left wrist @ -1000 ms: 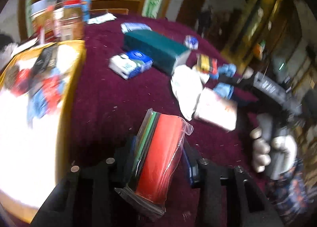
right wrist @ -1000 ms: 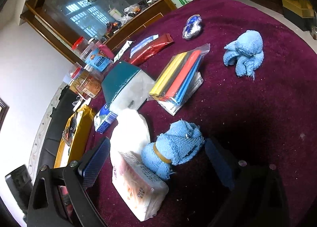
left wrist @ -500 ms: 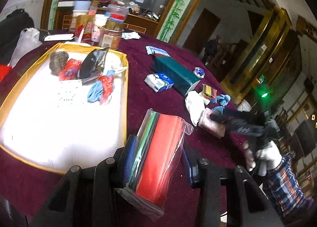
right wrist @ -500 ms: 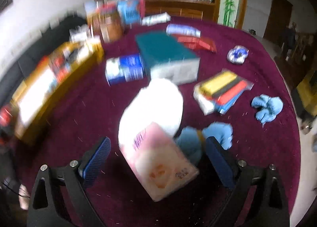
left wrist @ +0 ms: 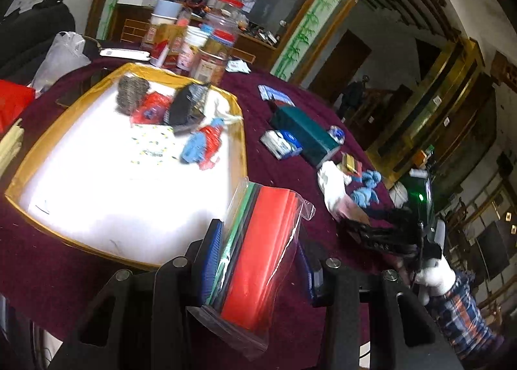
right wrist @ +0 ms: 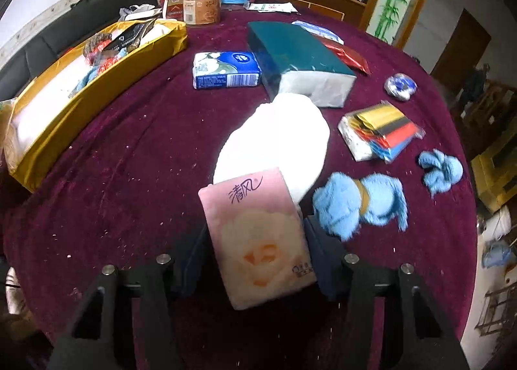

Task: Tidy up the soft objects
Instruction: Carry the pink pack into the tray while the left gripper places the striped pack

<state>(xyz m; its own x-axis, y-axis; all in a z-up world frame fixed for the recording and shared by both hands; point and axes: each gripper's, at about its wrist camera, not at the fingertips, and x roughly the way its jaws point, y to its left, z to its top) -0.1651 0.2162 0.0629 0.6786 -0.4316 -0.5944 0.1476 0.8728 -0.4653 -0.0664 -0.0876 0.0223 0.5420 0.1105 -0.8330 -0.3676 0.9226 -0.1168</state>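
Note:
My left gripper [left wrist: 258,260] is shut on a clear bag of coloured cloths [left wrist: 258,256], red on top, held above the near corner of the gold-rimmed tray [left wrist: 240,130]. The tray holds several soft items, among them a blue cloth [left wrist: 195,148]. My right gripper [right wrist: 255,250] is shut on a pink tissue pack [right wrist: 258,240], low over the maroon table [right wrist: 129,159]. A white pad [right wrist: 278,140] lies just beyond the pack, and a blue towel bundle [right wrist: 358,205] lies right of it. The right gripper also shows in the left wrist view [left wrist: 365,227].
On the table are a teal tissue box [right wrist: 297,56], a blue-white tissue pack [right wrist: 226,70], a bag of coloured cloths [right wrist: 381,130], a second blue cloth [right wrist: 441,172] and a small foil ball [right wrist: 400,85]. Jars [right wrist: 202,9] stand at the far edge. The tray [right wrist: 97,92] sits at left.
My left gripper has swung left and risen, carrying the bag over the tray's near corner. My right gripper has turned, moved onto the pink tissue pack and closed on it.

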